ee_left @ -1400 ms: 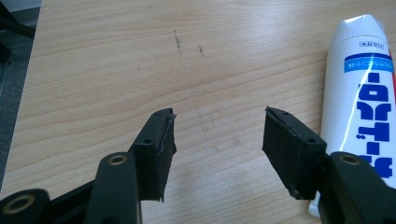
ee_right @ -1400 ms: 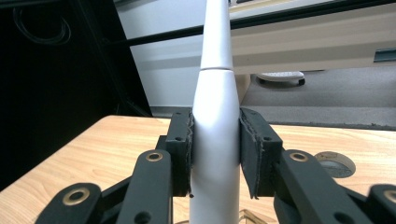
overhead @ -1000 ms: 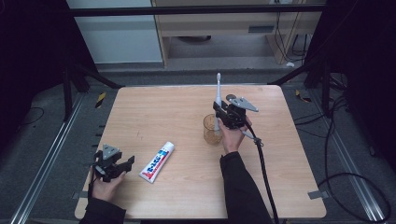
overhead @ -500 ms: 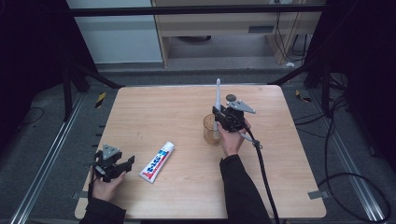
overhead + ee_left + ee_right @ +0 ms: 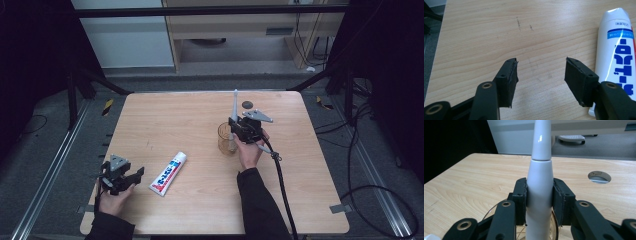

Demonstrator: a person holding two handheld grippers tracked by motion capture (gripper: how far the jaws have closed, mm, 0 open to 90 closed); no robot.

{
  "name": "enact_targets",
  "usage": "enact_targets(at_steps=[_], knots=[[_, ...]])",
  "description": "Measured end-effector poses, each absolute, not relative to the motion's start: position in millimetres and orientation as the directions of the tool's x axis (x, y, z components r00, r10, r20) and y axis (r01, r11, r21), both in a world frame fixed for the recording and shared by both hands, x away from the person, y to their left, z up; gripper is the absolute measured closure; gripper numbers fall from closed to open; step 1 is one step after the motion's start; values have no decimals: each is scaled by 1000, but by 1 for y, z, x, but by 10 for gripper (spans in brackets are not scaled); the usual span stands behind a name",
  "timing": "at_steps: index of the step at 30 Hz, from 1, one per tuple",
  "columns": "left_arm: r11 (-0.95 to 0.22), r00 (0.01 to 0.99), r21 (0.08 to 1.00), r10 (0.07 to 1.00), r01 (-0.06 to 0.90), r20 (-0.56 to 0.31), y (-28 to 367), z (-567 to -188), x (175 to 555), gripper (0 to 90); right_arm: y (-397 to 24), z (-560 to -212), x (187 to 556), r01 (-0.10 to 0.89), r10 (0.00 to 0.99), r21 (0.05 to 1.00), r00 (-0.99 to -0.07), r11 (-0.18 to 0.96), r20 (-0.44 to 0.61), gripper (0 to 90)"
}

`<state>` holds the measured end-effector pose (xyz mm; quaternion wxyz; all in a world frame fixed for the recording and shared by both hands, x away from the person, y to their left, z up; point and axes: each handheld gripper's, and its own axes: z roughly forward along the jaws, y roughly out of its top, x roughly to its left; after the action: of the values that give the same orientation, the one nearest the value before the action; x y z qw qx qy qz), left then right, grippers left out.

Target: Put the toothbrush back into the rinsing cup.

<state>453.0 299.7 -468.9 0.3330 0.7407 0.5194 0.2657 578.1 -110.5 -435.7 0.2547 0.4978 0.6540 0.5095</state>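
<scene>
Toothbrush (image 5: 234, 107) stands upright over the amber glass cup (image 5: 226, 139) in the high view, clamped by the right gripper (image 5: 239, 131); the left gripper (image 5: 131, 176) rests near the table's (image 5: 190, 110) front left corner, just beside a toothpaste tube (image 5: 168, 173). Left gripper view: jaws apart over bare wood, holding nothing, tube alongside one jaw. Right gripper view: both pads (image 5: 520, 195) press the white handle, the cup's rim below.
</scene>
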Motion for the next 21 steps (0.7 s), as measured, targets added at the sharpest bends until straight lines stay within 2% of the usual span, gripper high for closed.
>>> enact_targets(at_steps=[11,21], knots=[[-240,321,769,946,593,48,299,-469,453,429,-113,-432,577,405,909,915,-382,2,167,657],[-241,322,768,946,593,48,299,-469,453,429,-116,-430,576,400,909,917,-386,9,160,604]])
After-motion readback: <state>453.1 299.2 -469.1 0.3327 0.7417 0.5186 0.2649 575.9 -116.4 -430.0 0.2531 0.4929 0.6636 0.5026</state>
